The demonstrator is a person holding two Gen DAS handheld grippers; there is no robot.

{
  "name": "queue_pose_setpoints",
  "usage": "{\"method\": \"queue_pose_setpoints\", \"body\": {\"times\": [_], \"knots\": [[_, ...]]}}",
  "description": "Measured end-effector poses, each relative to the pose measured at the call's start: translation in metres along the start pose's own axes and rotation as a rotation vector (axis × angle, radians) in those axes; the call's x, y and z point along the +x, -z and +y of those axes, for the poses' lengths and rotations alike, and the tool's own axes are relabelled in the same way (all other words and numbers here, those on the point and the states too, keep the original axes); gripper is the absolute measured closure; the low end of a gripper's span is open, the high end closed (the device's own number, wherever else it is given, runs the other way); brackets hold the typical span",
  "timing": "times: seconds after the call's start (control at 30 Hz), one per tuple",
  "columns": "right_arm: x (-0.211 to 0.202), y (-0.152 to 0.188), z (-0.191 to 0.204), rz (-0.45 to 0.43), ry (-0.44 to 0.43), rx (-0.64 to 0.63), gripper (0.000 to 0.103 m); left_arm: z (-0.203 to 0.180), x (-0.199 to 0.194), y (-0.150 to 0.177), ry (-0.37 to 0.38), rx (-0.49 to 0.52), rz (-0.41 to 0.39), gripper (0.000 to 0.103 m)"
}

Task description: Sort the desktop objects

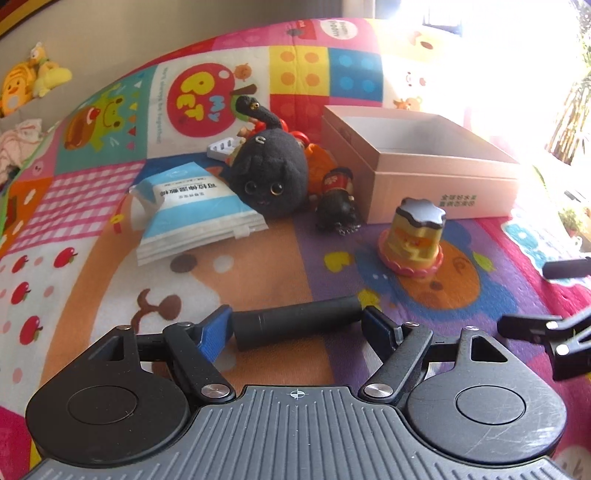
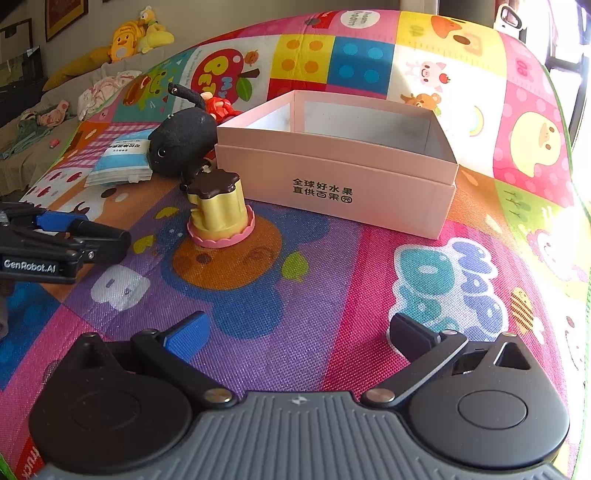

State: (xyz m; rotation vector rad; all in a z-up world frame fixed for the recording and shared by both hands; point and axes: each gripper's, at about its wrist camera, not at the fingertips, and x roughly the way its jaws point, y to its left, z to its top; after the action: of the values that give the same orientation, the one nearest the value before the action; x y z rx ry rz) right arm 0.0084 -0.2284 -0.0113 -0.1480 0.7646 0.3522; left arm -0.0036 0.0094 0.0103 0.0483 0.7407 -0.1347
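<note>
My left gripper [image 1: 297,322] is shut on a black cylinder [image 1: 306,317], gripped end to end between the pads, low over the colourful play mat [image 1: 110,236]. The right wrist view shows the same cylinder [image 2: 105,232] at the far left. My right gripper [image 2: 297,332] stands open over the mat with nothing between its fingers. An open pink box [image 2: 332,177] sits beyond it and looks empty. In front of the box stands a yellow cup toy [image 1: 415,240] with a dark lid. A black cat plush [image 1: 269,173], a blue-and-white packet [image 1: 195,210] and a small dark figure [image 1: 338,203] lie to its left.
Red and orange toys [image 1: 299,138] and a white tray [image 1: 221,147] are tucked behind the plush. A sofa with yellow plush toys [image 2: 133,33] and clothes lies past the mat's far left edge. Strong sunlight washes out the far right.
</note>
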Motion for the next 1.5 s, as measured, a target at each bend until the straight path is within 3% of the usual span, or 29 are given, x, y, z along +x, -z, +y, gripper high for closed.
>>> {"method": "queue_pose_setpoints", "body": {"times": [0.17,0.43,0.53,0.6,0.8,0.9,1.03,1.13,1.37,1.5], "knots": [[0.019,-0.02,0.019,0.009,-0.047,-0.054,0.0,0.008,-0.01,0.016,-0.008,-0.006,-0.008,0.012],[0.052,-0.054,0.051,0.003,-0.108,-0.085,0.003,0.016,-0.014,0.018,0.029,-0.045,-0.03,0.009],[0.056,-0.062,0.054,-0.013,-0.102,-0.086,0.021,0.015,-0.014,0.018,0.033,-0.046,-0.031,0.008],[0.054,-0.064,0.055,-0.021,-0.108,-0.094,0.047,0.014,-0.013,0.017,0.03,-0.037,-0.027,0.008],[0.032,-0.046,0.037,-0.009,-0.083,-0.075,0.047,0.004,-0.004,0.01,0.027,-0.006,-0.02,0.008],[0.009,-0.024,0.022,-0.01,-0.056,-0.05,0.047,-0.002,0.001,0.005,0.024,0.012,-0.02,0.011],[-0.021,0.006,0.006,-0.012,-0.015,-0.023,0.047,-0.017,0.005,0.0,0.034,0.055,-0.026,0.023],[-0.036,0.018,0.0,-0.006,0.007,-0.008,0.047,-0.032,0.006,-0.002,0.053,0.093,-0.021,0.023],[-0.049,0.023,-0.004,-0.004,0.008,-0.004,0.047,-0.057,-0.011,0.003,0.122,0.162,-0.009,0.023],[-0.068,0.015,-0.012,-0.054,0.009,0.008,0.047,-0.063,-0.024,-0.009,0.146,0.169,-0.043,0.023]]}}
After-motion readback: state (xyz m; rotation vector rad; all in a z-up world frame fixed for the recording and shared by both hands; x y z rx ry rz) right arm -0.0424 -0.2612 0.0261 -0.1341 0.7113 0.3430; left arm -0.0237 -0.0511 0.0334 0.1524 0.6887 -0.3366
